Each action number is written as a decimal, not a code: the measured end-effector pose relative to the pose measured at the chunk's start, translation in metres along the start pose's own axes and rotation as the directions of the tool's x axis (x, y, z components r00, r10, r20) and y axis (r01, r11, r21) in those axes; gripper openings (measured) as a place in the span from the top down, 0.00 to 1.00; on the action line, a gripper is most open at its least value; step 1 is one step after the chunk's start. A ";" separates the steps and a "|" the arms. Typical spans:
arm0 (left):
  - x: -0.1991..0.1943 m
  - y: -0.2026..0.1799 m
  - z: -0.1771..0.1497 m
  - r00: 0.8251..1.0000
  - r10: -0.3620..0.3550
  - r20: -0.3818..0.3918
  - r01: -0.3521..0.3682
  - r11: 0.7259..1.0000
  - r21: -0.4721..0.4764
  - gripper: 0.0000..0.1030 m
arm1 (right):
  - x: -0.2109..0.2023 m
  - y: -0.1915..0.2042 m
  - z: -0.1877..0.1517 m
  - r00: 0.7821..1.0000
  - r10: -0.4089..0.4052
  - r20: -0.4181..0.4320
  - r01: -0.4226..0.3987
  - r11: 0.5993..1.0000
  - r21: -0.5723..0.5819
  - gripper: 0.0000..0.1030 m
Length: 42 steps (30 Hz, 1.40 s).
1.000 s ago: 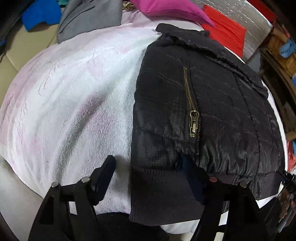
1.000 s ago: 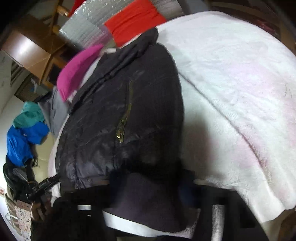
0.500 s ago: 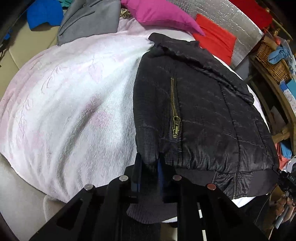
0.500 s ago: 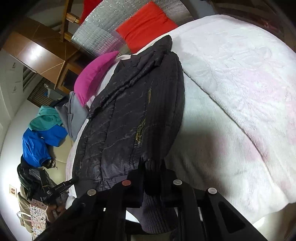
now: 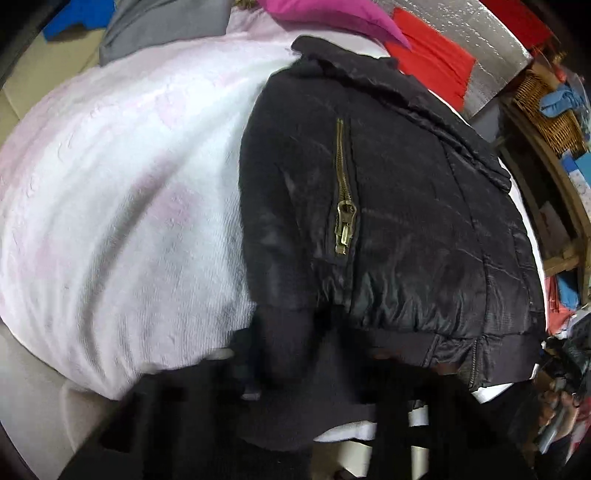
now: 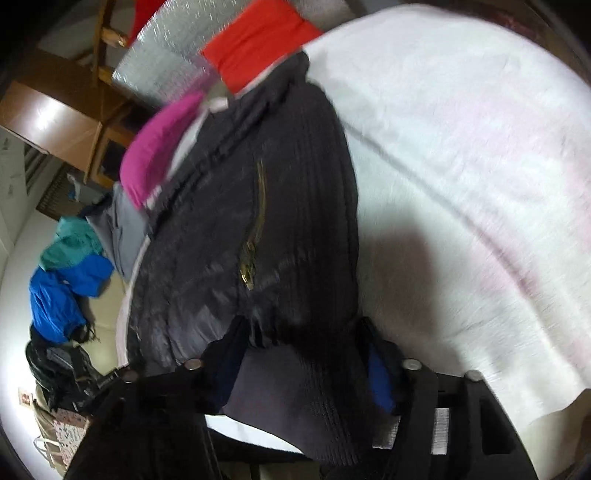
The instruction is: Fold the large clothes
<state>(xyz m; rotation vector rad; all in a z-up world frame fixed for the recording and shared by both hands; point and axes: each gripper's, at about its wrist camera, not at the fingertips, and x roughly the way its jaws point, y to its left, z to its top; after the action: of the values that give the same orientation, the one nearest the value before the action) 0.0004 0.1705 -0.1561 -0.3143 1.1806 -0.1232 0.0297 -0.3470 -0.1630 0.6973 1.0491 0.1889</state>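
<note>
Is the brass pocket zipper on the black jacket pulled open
No. The brass zipper on the black jacket has its teeth meshed, lying closed.

The jacket (image 5: 388,229) lies on the blanket (image 5: 122,206) (pillow (image 5: 325,14) behind its collar).

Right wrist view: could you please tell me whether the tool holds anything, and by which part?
Nothing is held: the right tool stands open, its fingers either side of the black jacket's ribbed band, not clamped on it.

Black jacket (image 5: 388,221) lies on white blanket (image 5: 122,192); brass zipper (image 5: 344,206) faces up; the left gripper (image 5: 295,369) is blurred.
</note>
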 end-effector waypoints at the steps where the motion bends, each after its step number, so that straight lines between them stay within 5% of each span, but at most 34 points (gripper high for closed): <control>1: -0.001 0.000 0.001 1.000 -0.008 0.001 0.008 1.000 0.000 0.82 | 0.001 0.001 -0.001 1.000 0.019 -0.001 -0.019 1.000 0.004 0.79; 4: -0.010 -0.002 -0.002 1.000 -0.013 0.017 0.013 1.000 0.017 0.89 | -0.007 0.002 -0.002 0.997 0.073 0.003 -0.073 0.997 0.002 0.87; 11: -0.048 -0.009 -0.015 0.996 -0.023 0.089 0.019 0.999 0.048 0.91 | -0.042 0.019 -0.009 0.986 0.162 0.045 -0.161 0.987 -0.032 0.89; 25: -0.094 0.014 -0.070 0.992 -0.058 0.115 0.055 0.998 0.031 0.91 | -0.101 0.006 -0.086 0.956 0.289 0.058 -0.289 0.957 -0.003 0.89; 32: -0.103 0.005 -0.046 0.984 -0.087 0.158 0.083 0.996 0.029 0.91 | -0.111 0.025 -0.072 0.935 0.343 0.089 -0.341 0.939 -0.038 0.89; 42: -0.143 -0.011 0.020 0.938 -0.147 0.313 0.141 0.989 0.042 0.91 | -0.137 0.055 -0.027 0.881 0.429 0.200 -0.416 0.903 -0.105 0.89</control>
<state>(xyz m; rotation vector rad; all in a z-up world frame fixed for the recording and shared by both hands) -0.0345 0.2006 -0.0193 -0.3888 0.8375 -0.2036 -0.0527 -0.3552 -0.0380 0.8682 0.6657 0.5087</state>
